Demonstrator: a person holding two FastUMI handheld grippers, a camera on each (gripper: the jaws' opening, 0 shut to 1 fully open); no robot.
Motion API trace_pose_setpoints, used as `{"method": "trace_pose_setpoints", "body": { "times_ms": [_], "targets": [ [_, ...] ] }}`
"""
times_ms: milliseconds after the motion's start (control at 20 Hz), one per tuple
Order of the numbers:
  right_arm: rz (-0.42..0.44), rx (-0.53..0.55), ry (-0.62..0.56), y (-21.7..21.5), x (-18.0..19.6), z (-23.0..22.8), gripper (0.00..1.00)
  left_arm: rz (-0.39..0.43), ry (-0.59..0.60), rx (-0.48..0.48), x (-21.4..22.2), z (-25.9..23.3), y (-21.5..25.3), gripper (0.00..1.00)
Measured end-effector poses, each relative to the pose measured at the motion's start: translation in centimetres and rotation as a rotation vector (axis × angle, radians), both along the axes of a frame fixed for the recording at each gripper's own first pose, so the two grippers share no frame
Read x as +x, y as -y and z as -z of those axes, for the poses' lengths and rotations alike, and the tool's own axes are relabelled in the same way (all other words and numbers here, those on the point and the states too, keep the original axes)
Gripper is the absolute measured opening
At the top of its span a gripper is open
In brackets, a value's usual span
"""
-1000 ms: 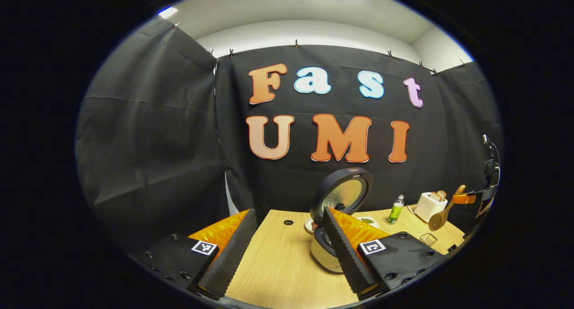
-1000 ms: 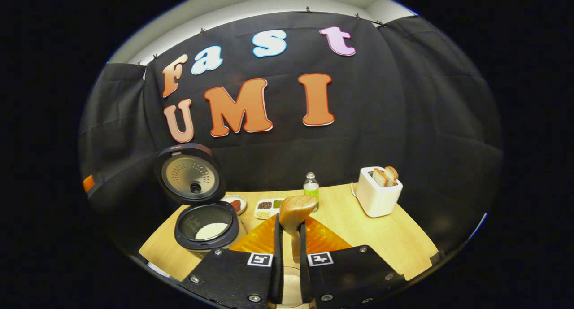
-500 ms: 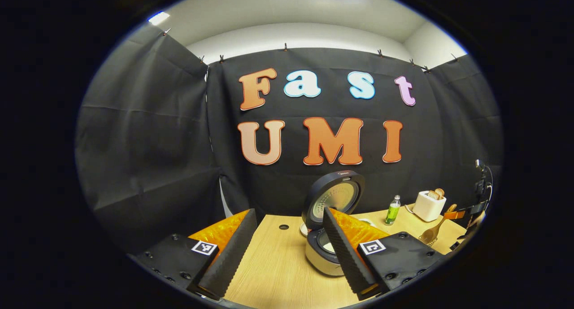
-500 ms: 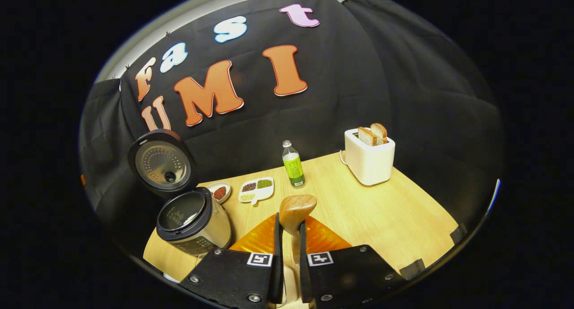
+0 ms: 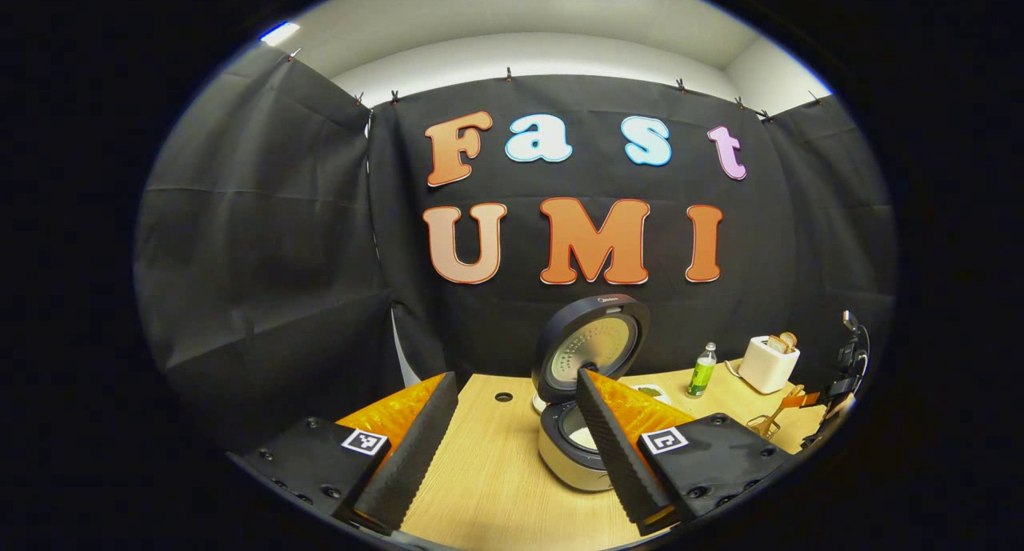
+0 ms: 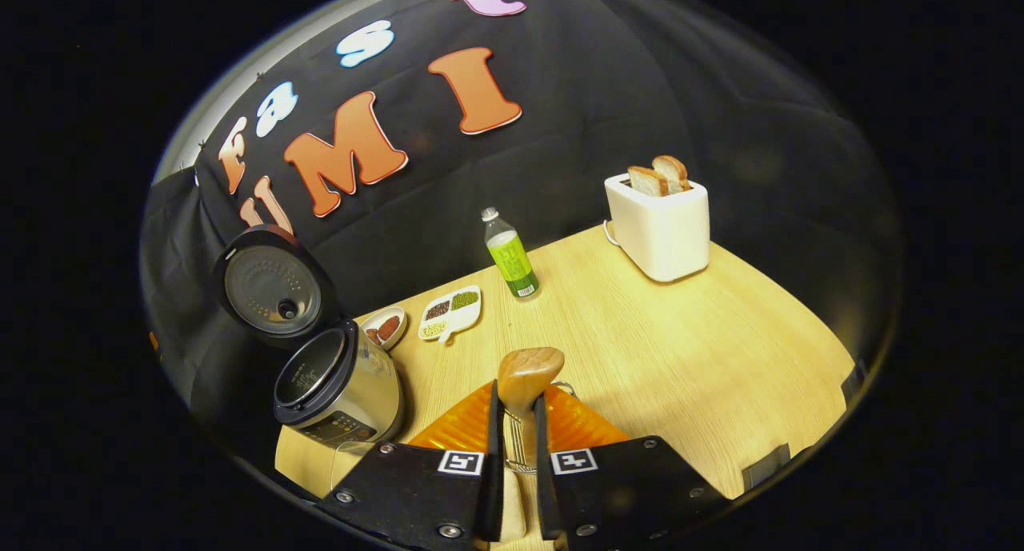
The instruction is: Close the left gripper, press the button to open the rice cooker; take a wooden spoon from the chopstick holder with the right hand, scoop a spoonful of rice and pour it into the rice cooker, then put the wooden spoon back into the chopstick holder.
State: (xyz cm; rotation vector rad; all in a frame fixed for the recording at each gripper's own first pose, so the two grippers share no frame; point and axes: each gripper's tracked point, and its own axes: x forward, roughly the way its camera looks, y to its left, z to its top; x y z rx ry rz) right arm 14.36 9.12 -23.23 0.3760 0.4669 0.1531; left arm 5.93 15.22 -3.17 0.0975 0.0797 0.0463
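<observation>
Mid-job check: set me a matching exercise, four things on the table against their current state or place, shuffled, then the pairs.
Things:
1. black-lidded silver rice cooker
2. wooden spoon
3. white toaster
4. green plastic bottle

States:
A. holds two bread slices
B. clamped between the right gripper fingers
C. lid raised
D. stands upright between the divided white dish and the toaster

Pairs: 1-C, 2-B, 3-A, 4-D

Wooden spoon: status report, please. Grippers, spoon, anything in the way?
Left gripper open, idle. Right gripper shut on light-brown wooden spoon, over the wire chopstick holder. Silver rice cooker open, off left; path looks clear.
</observation>
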Motion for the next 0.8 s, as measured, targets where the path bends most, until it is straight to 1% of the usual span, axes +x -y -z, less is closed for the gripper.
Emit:
{"method": "trace_pose_setpoints", "body": {
  "times_ms": [50,150,200,250,300,350,400,450,500,550,650,800],
  "targets": [
    [0.010,0.001,-0.023,0.5,-0.1,0.1,0.15,-0.001,-0.001,0.002,0.2,-0.1,0.3,0.98],
    [0.033,-0.013,-0.049,2.0,-0.3,0.3,0.26,0.003,0.002,0.003,0.8,-0.4,1.2,0.98],
    [0.037,-0.029,-0.056,2.7,-0.3,0.2,0.43,0.008,0.003,-0.001,1.3,-0.7,1.8,0.98],
    [0.044,-0.052,-0.060,3.4,-0.5,0.0,0.47,0.011,0.005,-0.004,1.6,-0.8,2.3,0.98],
    [0.046,-0.081,-0.057,4.2,-0.6,-0.4,0.54,0.014,0.006,-0.005,2.2,-0.9,3.0,0.98],
    [0.051,-0.112,-0.049,5.1,-0.8,-1.1,0.66,0.012,0.007,-0.005,2.6,-1.1,3.4,0.98],
    [0.050,-0.139,-0.037,5.8,-0.9,-1.8,0.71,-0.008,0.008,-0.007,3.0,-1.2,3.5,0.98],
    [0.055,-0.161,-0.025,6.2,-1.0,-2.7,0.80,-0.010,0.006,-0.010,3.5,-1.3,3.9,0.98],
    [0.060,-0.181,-0.013,6.8,-1.0,-3.7,0.83,-0.017,0.005,-0.014,3.9,-1.4,4.4,0.98],
    [0.072,-0.203,0.004,7.5,-1.0,-4.8,0.91,-0.025,0.009,-0.016,4.3,-1.5,4.7,1.00],
    [0.094,-0.233,0.039,8.4,-0.9,-7.7,0.95,-0.018,0.007,-0.031,5.2,-1.9,5.9,1.00],
    [0.115,-0.259,0.135,9.4,-1.1,-13.4,0.95,0.009,0.000,-0.065,7.0,-2.4,7.9,0.99]
  ]
}}
